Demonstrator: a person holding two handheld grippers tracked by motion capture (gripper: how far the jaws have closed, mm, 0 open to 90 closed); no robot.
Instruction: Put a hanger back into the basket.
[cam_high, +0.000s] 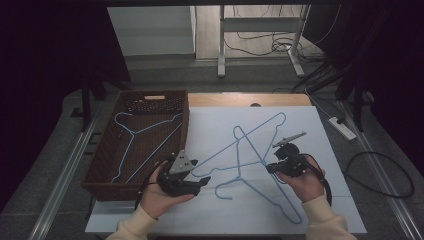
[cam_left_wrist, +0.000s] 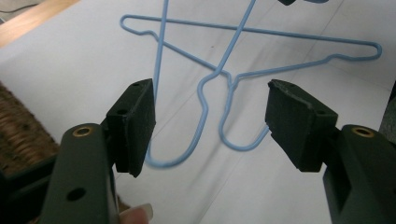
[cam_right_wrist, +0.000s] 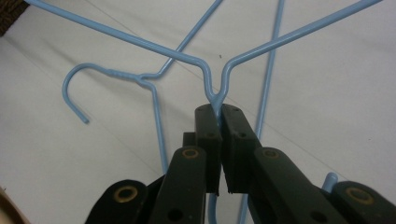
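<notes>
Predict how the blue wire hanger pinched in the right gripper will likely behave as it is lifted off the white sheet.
The hanger is thin wire, so probably light and springy. The right gripper pinches only its neck, so it may swing or pivot. It crosses a second hanger, so the two could snag.

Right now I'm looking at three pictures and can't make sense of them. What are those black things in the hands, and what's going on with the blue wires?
A person at a table holds a hand-operated clamp tool, called a gripper, in each hand. The wide picture is taken from above; the other two come from small cameras riding on each gripper, looking along its black jaws. The blue wires are clothes hangers: two lie crossed on the white sheet, one more lies in the brown wicker basket. The right gripper is shut on the neck of one hanger. The left gripper is open, its jaws pointing at the other hanger's hook, holding nothing.
</notes>
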